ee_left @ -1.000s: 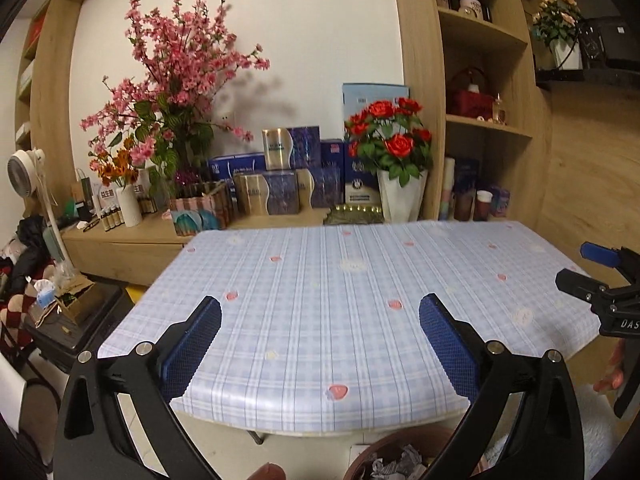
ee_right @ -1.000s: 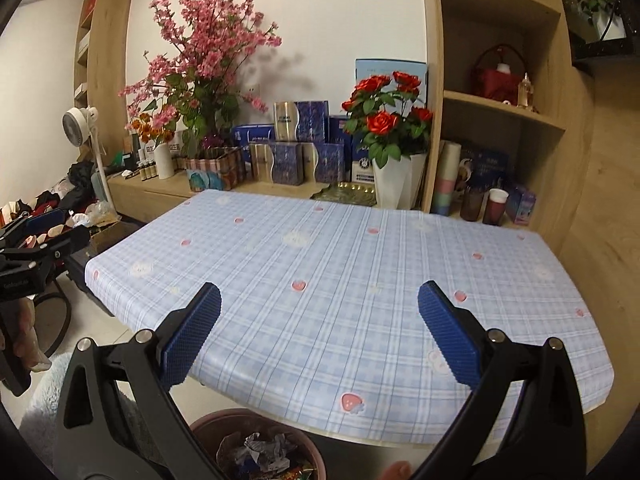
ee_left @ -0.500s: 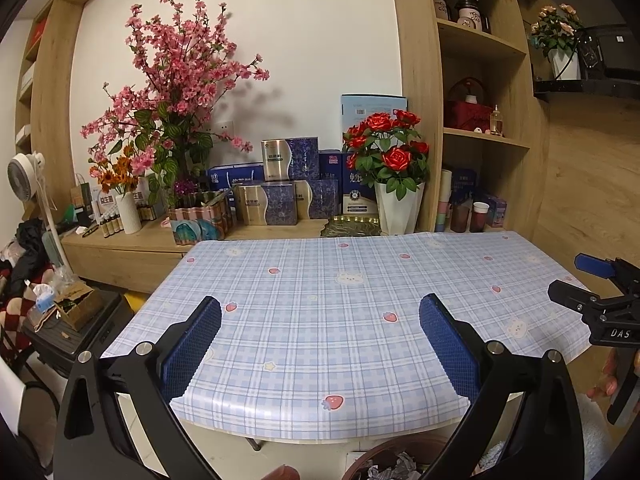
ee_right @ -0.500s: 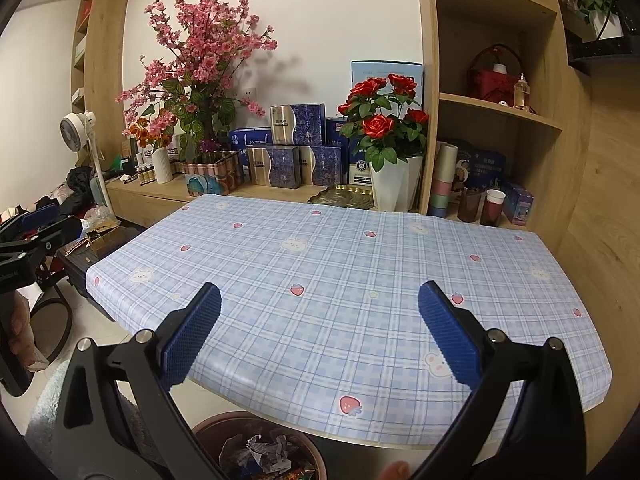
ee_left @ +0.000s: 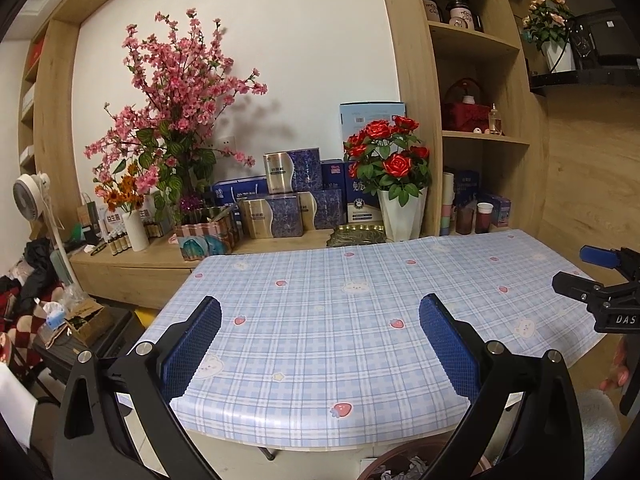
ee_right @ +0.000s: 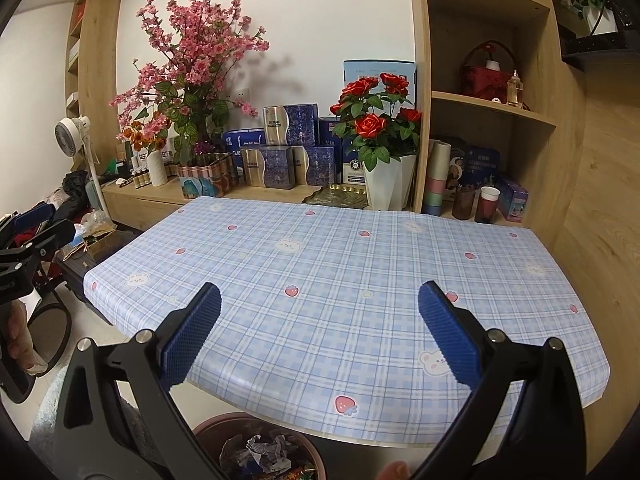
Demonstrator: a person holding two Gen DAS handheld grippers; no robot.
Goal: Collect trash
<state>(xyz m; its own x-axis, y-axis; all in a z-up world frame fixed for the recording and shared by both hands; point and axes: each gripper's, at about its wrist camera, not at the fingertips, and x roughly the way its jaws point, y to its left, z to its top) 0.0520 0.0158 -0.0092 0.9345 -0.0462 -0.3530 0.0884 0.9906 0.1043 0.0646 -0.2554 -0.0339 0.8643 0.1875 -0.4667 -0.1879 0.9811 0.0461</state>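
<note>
Below the near edge of the worktop (ee_right: 360,280), at six o'clock in the right wrist view, a brown trash bin (ee_right: 260,454) is seen, filled with crumpled paper and wrappers (ee_right: 264,452). Only the bin's rim is caught at the bottom of the left wrist view. The worktop is covered by a blue checked cloth printed with strawberries and bunnies, and nothing is seen lying on it.

The left gripper (ee_left: 320,344) is held over the near edge with its jaws spread wide and nothing between them. The right gripper (ee_right: 320,340) is likewise held wide open and empty; it is also seen at three o'clock in the left wrist view, gripped by a hand (ee_left: 618,372).

At twelve o'clock, beyond the worktop, a white vase of red roses (ee_right: 380,120), pink blossom branches (ee_right: 196,52) and stacked blue gift boxes (ee_right: 288,148) are set on a wooden sideboard. A small fan (ee_right: 70,136) is seen at nine o'clock.
</note>
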